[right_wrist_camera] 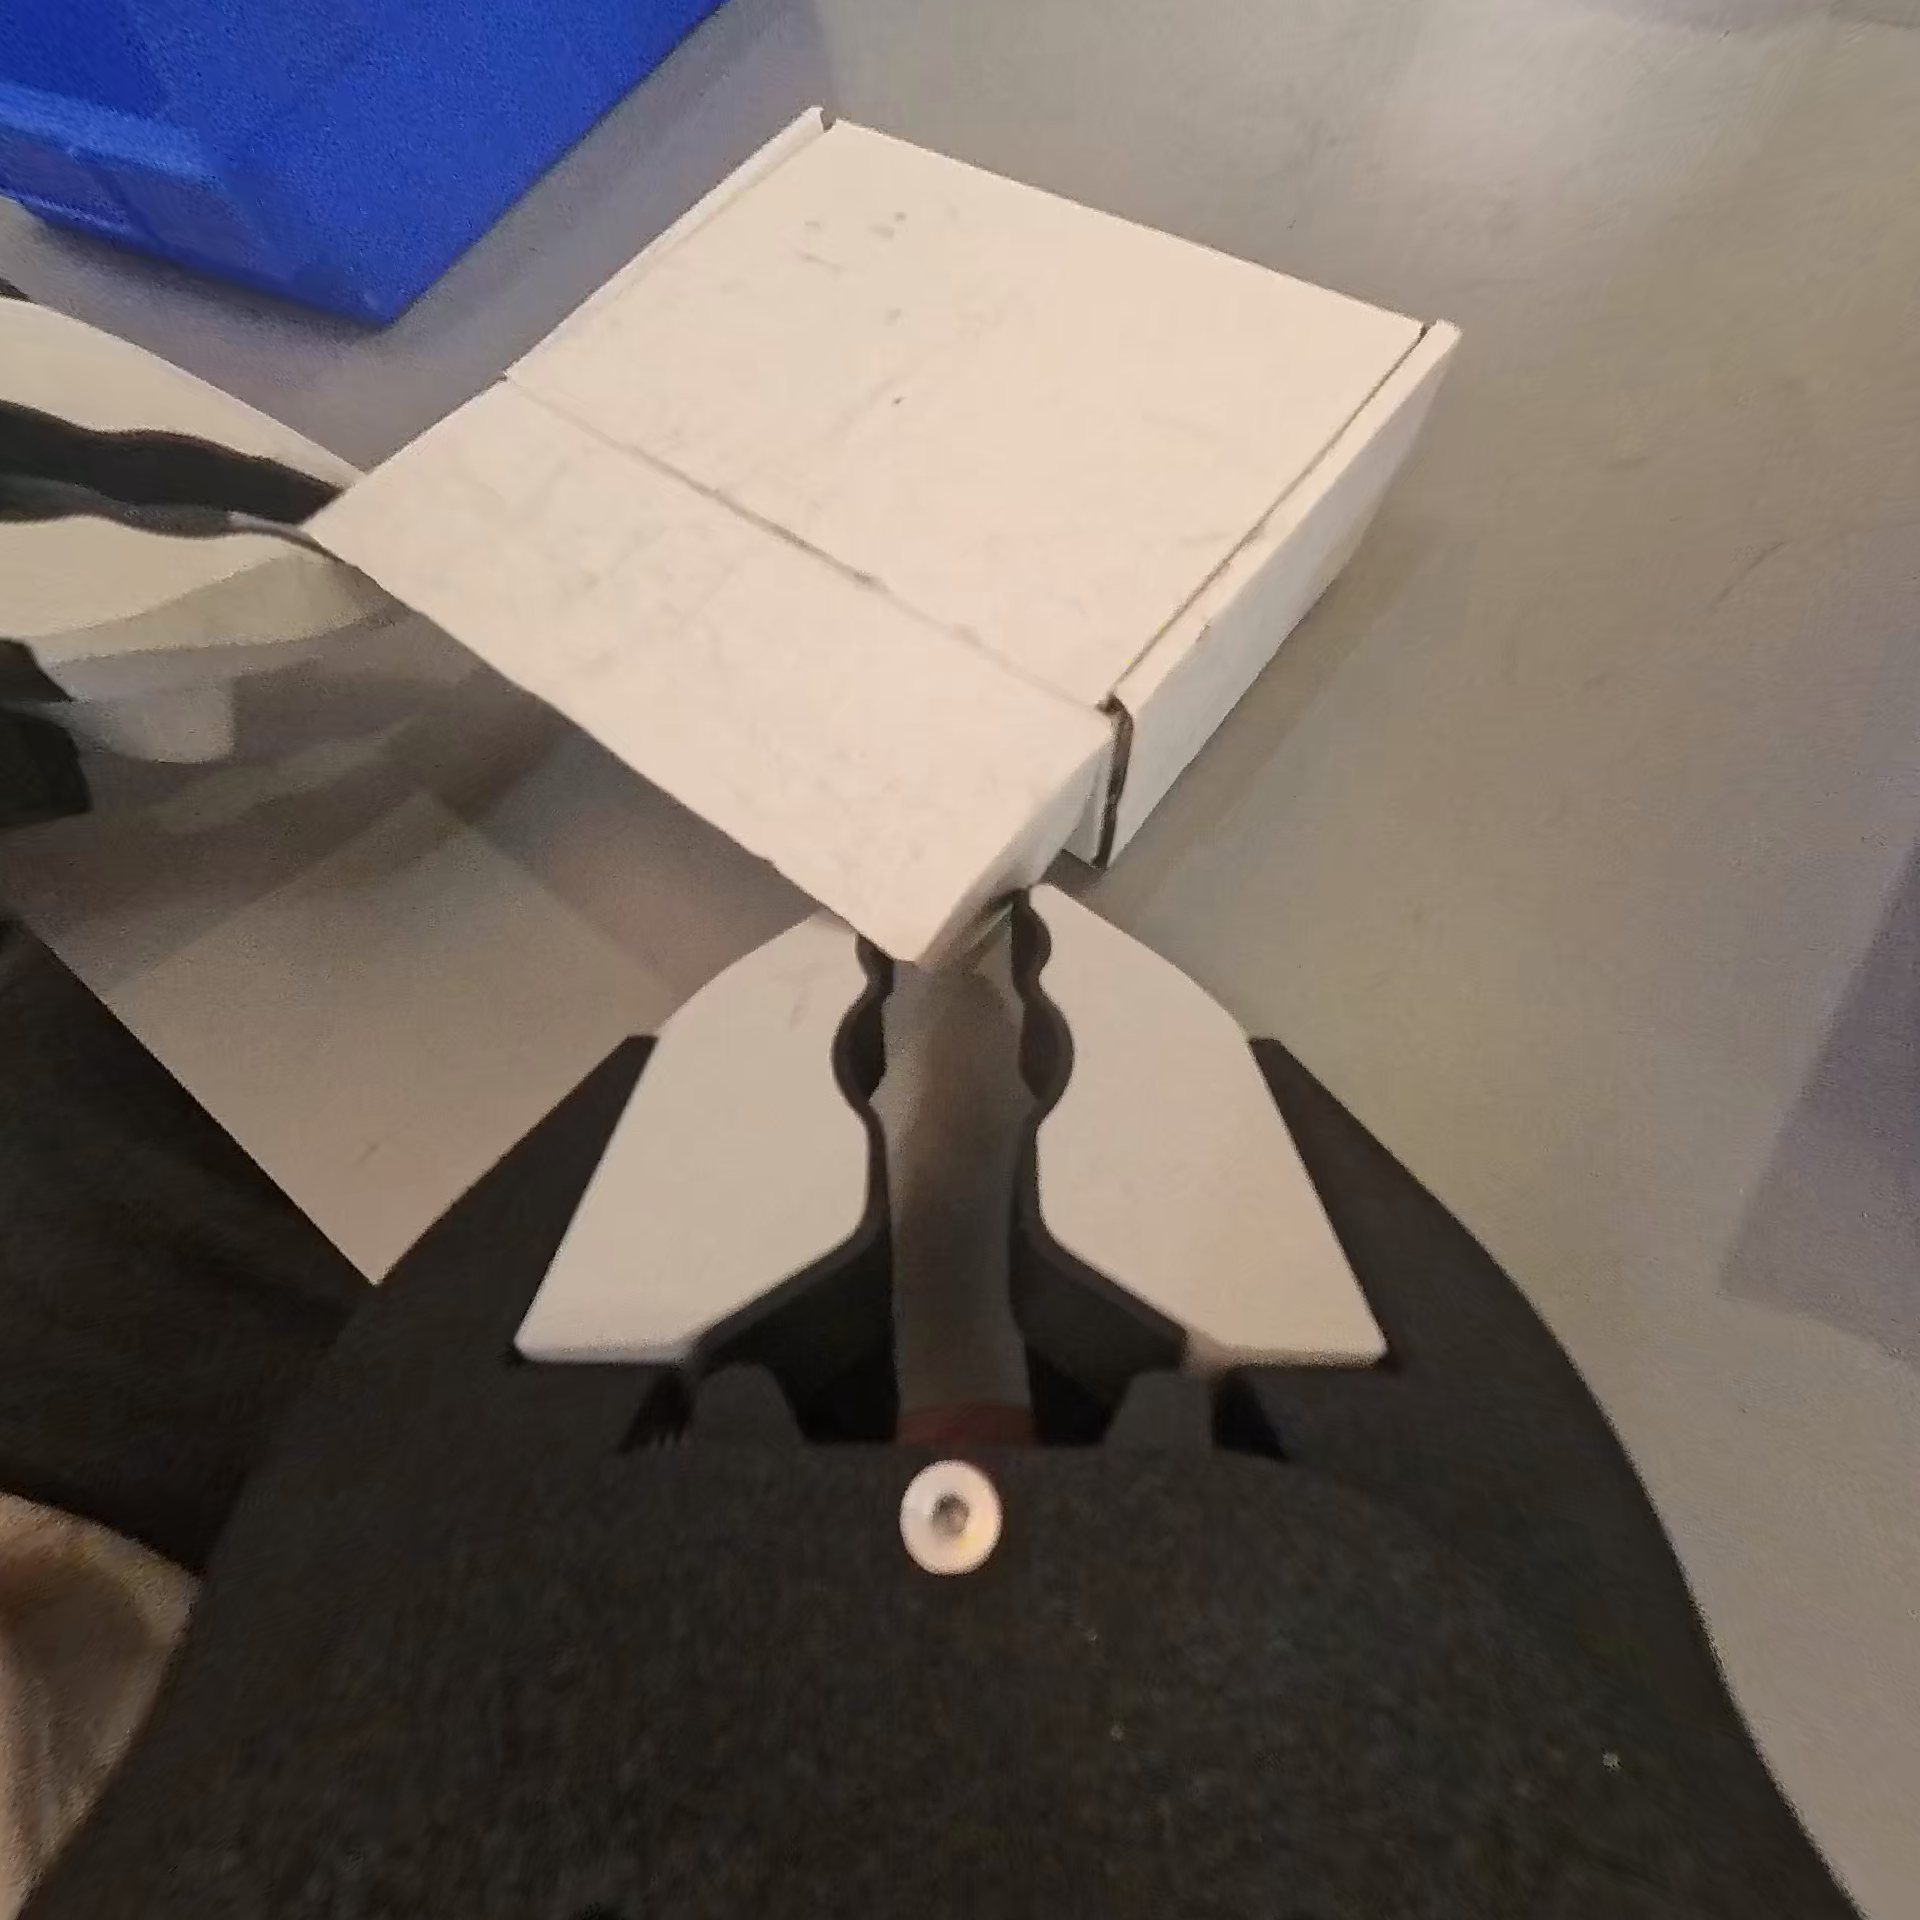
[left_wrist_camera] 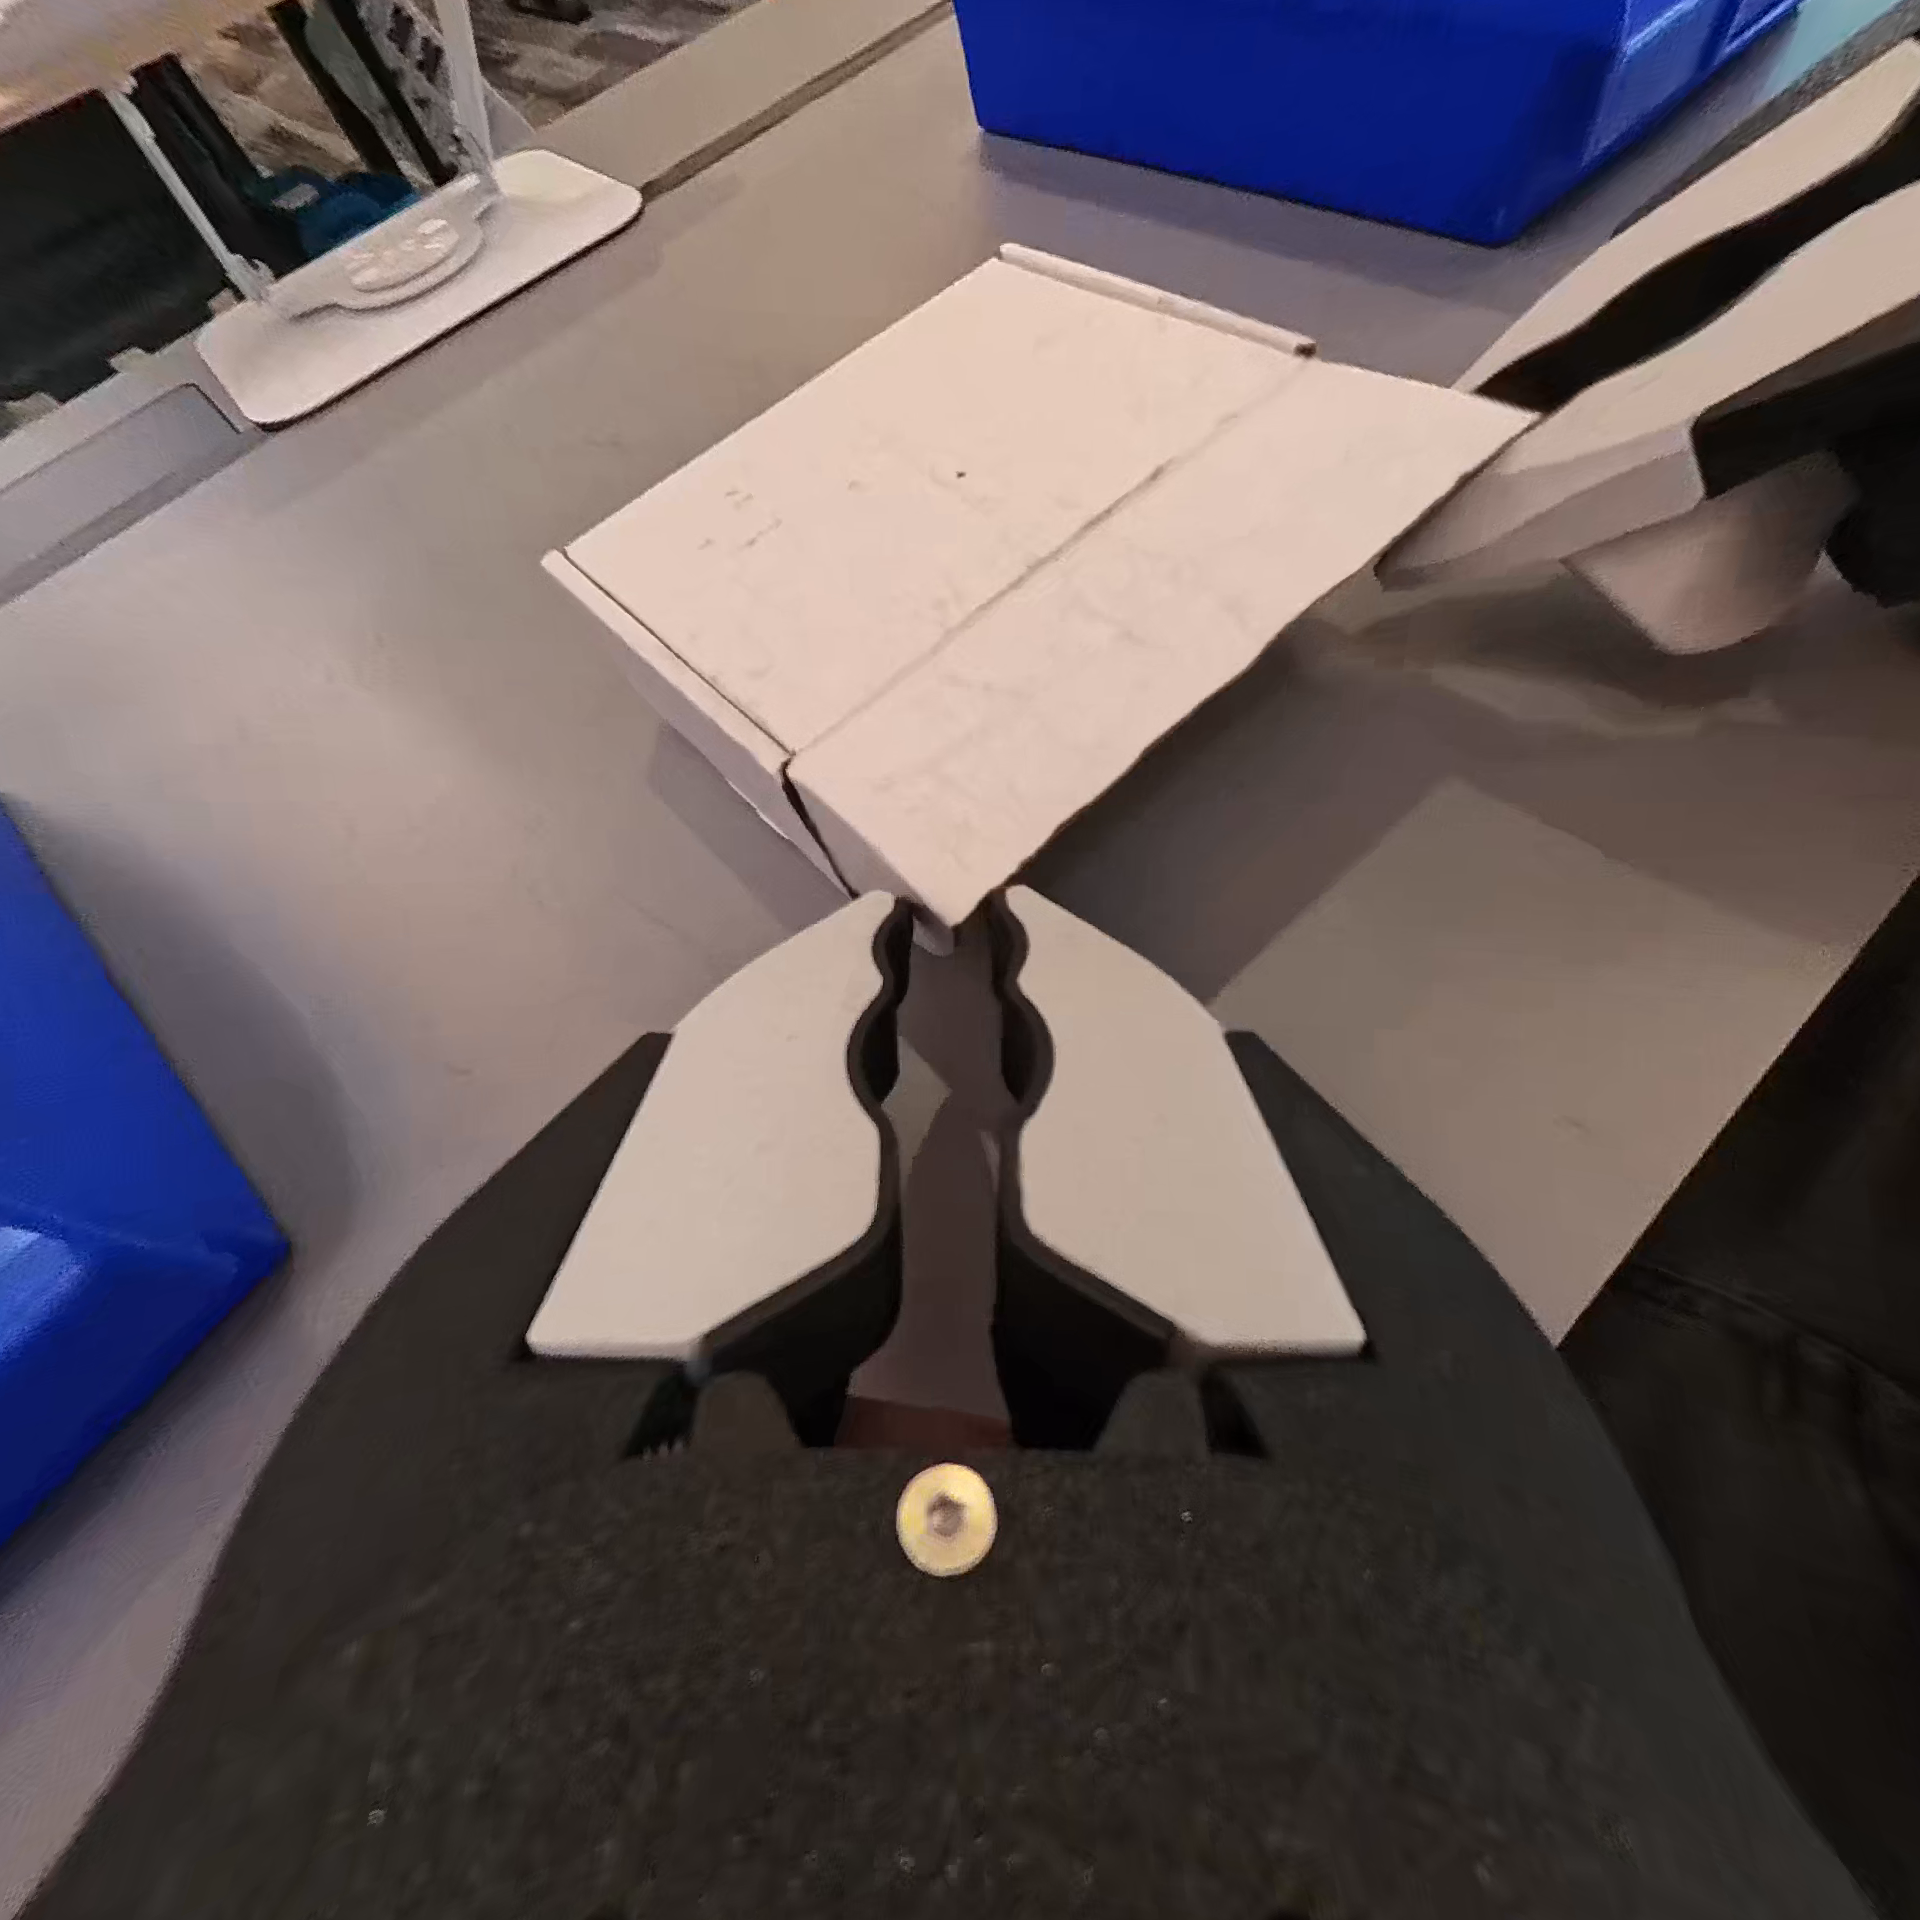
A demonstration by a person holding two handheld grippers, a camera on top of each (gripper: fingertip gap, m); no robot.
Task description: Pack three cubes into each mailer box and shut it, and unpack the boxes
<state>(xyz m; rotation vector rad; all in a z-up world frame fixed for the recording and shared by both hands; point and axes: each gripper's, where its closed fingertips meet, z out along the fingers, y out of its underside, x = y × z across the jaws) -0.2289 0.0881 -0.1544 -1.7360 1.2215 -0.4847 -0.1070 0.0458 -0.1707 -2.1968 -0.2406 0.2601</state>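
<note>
Item: left gripper (left_wrist_camera: 951,920), nearest in the left wrist view; jaws drawn close on one near corner of the front flap (left_wrist_camera: 1049,717), pinching it. Item: right gripper (right_wrist_camera: 961,920), nearest in the right wrist view; jaws likewise clamped on the opposite corner of the same flap, its grey fingers (left_wrist_camera: 1558,488) showing at that far corner in the left view. Item: white mailer box (right_wrist_camera: 935,416), resting on the grey table (left_wrist_camera: 364,675) just beyond both grippers; lid lying over the body, front flap held out level and untucked; contents not visible. Item: blue bins, one by the left gripper (left_wrist_camera: 104,1195), one beyond the box (left_wrist_camera: 1351,94). Item: white stand base (left_wrist_camera: 416,291), farthest, well apart. Step judged: tucking the flap to shut the box, or drawing it out to unpack; which cannot be told. Next move calls for both grippers travelling together, keeping the flap square, so that neither corner creases or slips.
</note>
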